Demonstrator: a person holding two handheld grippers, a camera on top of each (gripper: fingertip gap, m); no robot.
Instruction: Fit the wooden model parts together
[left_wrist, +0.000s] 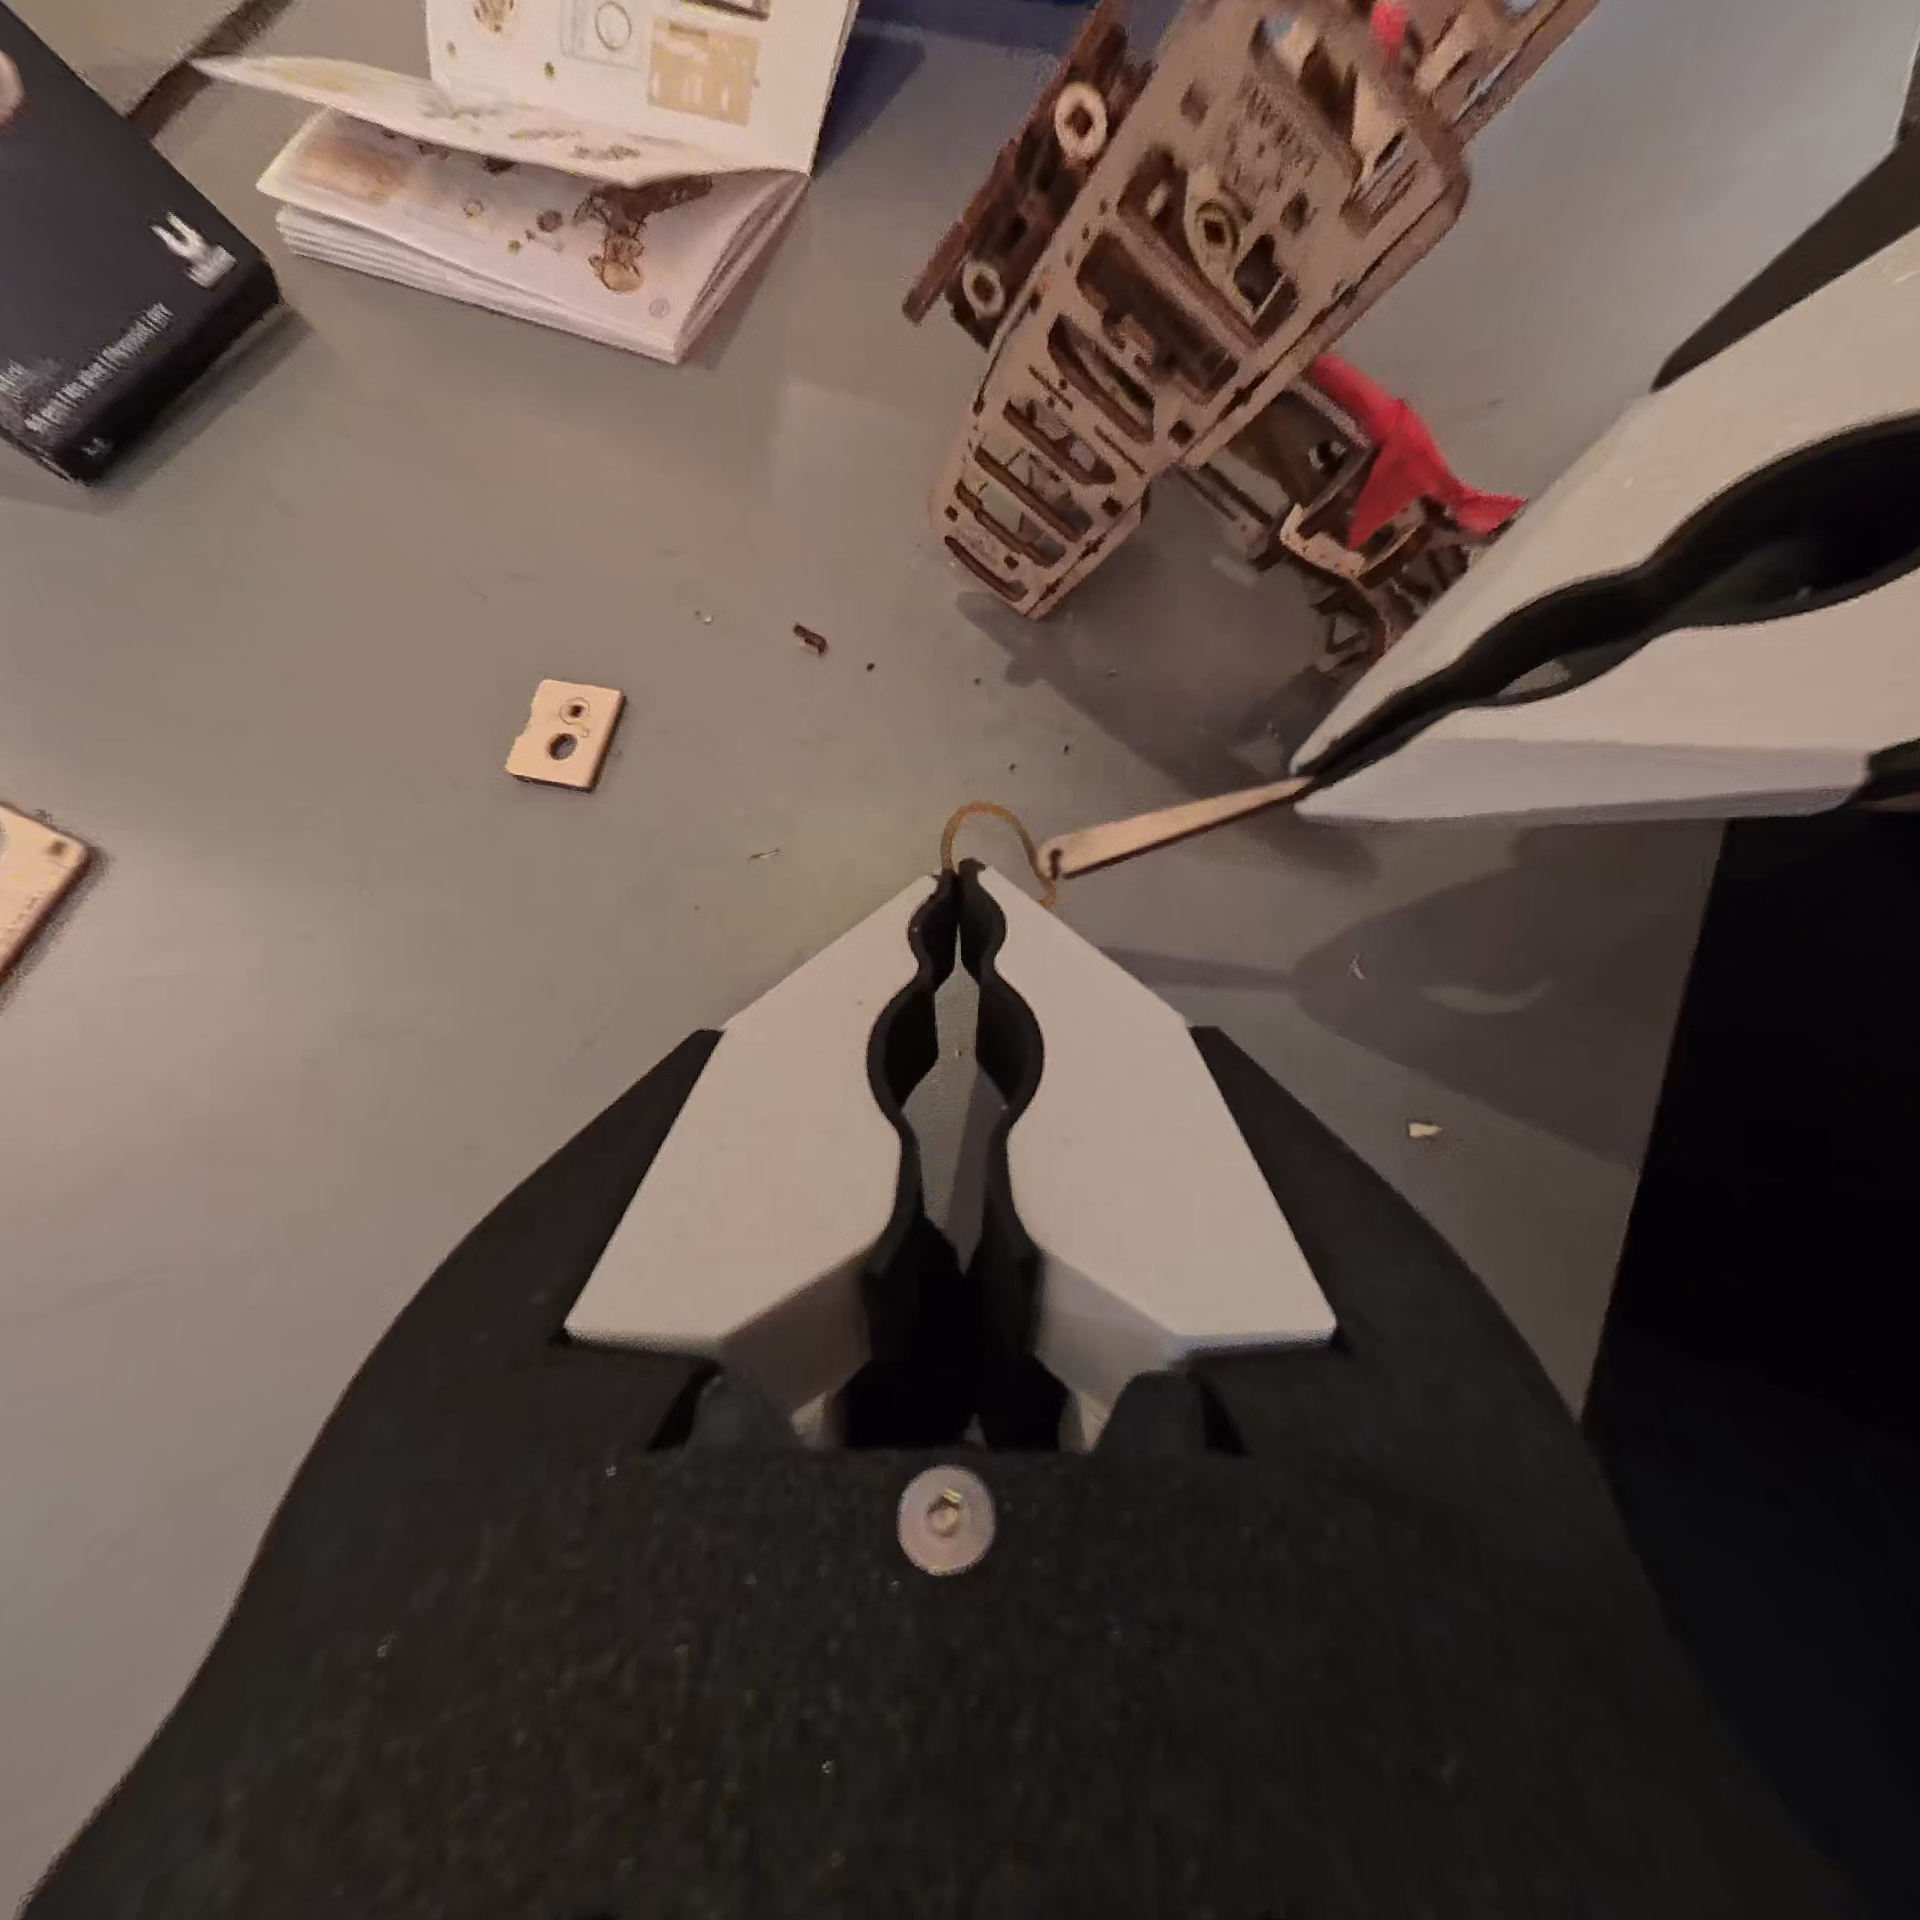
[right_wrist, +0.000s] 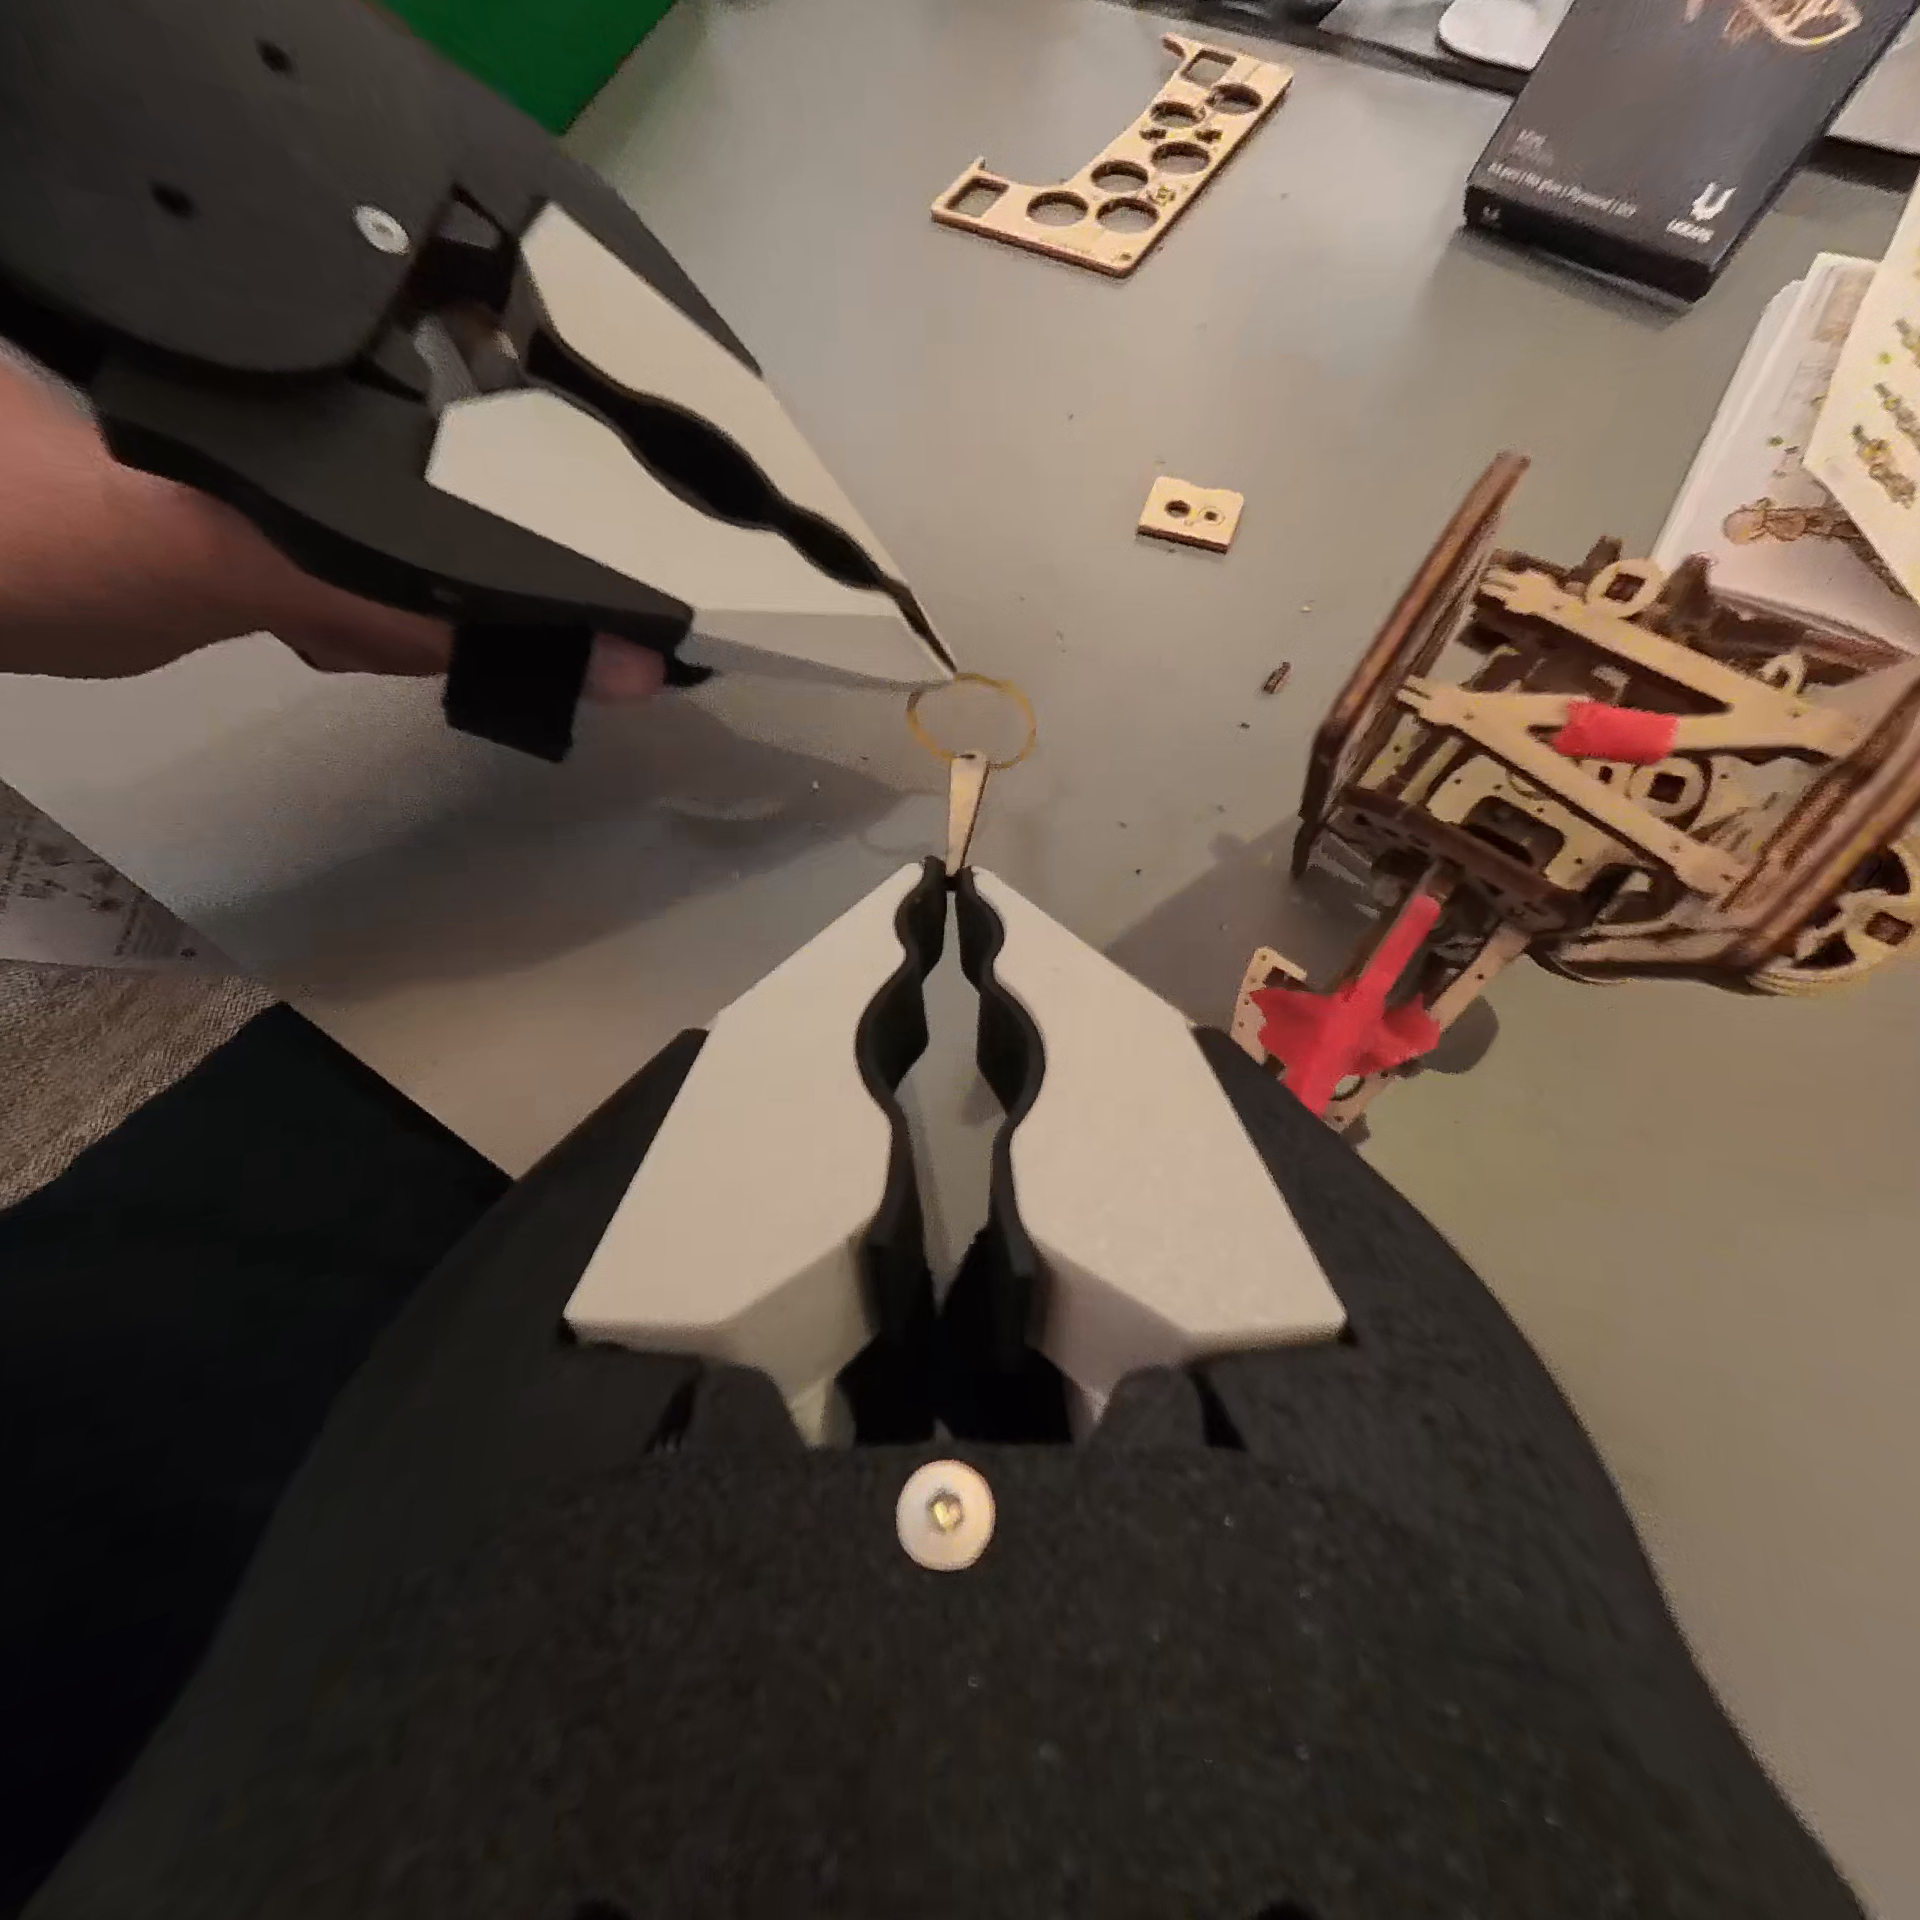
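Note:
My left gripper (left_wrist: 956, 881) is shut on a thin tan rubber band (left_wrist: 987, 821), held above the grey table (left_wrist: 364, 987). My right gripper (right_wrist: 948, 873) is shut on a slim wooden stick (right_wrist: 968, 800) whose hooked tip sits in the band's loop (right_wrist: 920, 727). In the left wrist view the right gripper (left_wrist: 1311, 771) comes in from the right with the stick (left_wrist: 1174, 831). In the right wrist view the left gripper (right_wrist: 940, 670) comes in from the upper left. The partly built wooden model (left_wrist: 1195, 312) with red pieces (left_wrist: 1403, 447) stands behind; it also shows in the right wrist view (right_wrist: 1621, 769).
A small wooden plate with holes (left_wrist: 566, 732) (right_wrist: 1190, 511) lies on the table. An open instruction booklet (left_wrist: 540, 187), a black box (left_wrist: 94, 270) (right_wrist: 1662, 135) and a punched-out wooden sheet (right_wrist: 1122, 156) lie farther back. A person's hand (right_wrist: 156, 582) holds the left gripper. The tips of one gripper are about 6 centimeters away from the tips of the other.

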